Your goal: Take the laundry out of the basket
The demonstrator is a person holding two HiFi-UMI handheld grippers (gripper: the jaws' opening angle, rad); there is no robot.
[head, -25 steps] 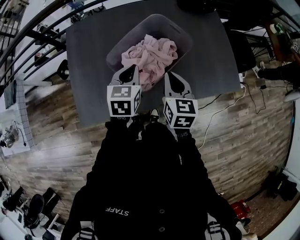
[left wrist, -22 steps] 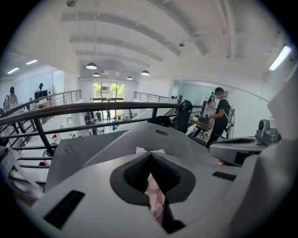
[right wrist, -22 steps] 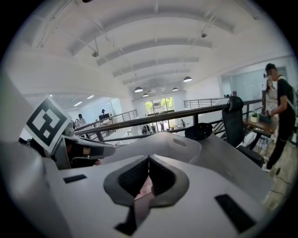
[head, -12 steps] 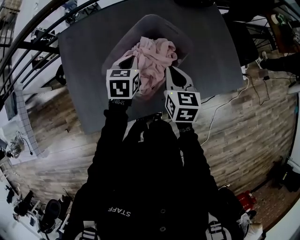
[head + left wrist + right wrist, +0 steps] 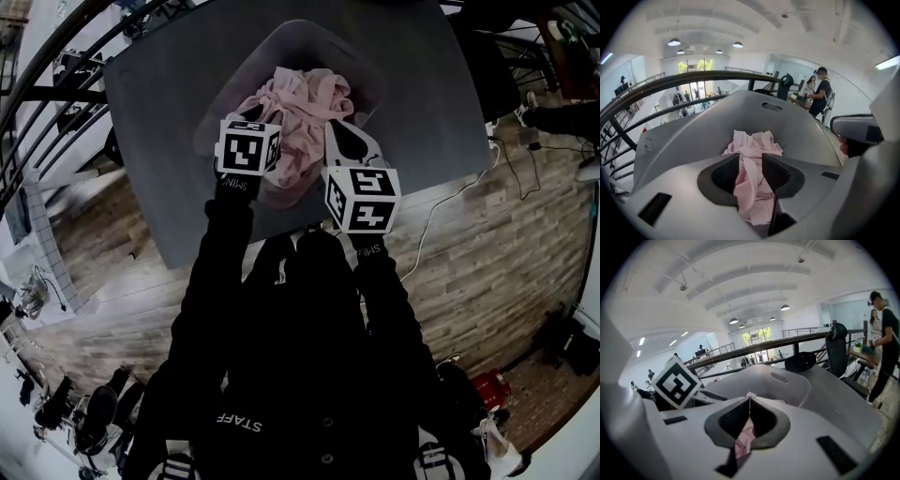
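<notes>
Your left gripper [image 5: 751,158] – jaws opening, pink laundry [image 5: 753,139] between them, over basket [image 5: 792,124]. Your right gripper [image 5: 750,398] – jaws pressed together, pinching laundry.

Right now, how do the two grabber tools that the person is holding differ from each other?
On the left gripper the jaws stand apart and are opening; on the right gripper the jaw tips meet. A fold of the pink laundry hangs between the left gripper's jaws, while the right gripper shows only a sliver of pink below its closed tips. Both point into the gray basket.
</notes>
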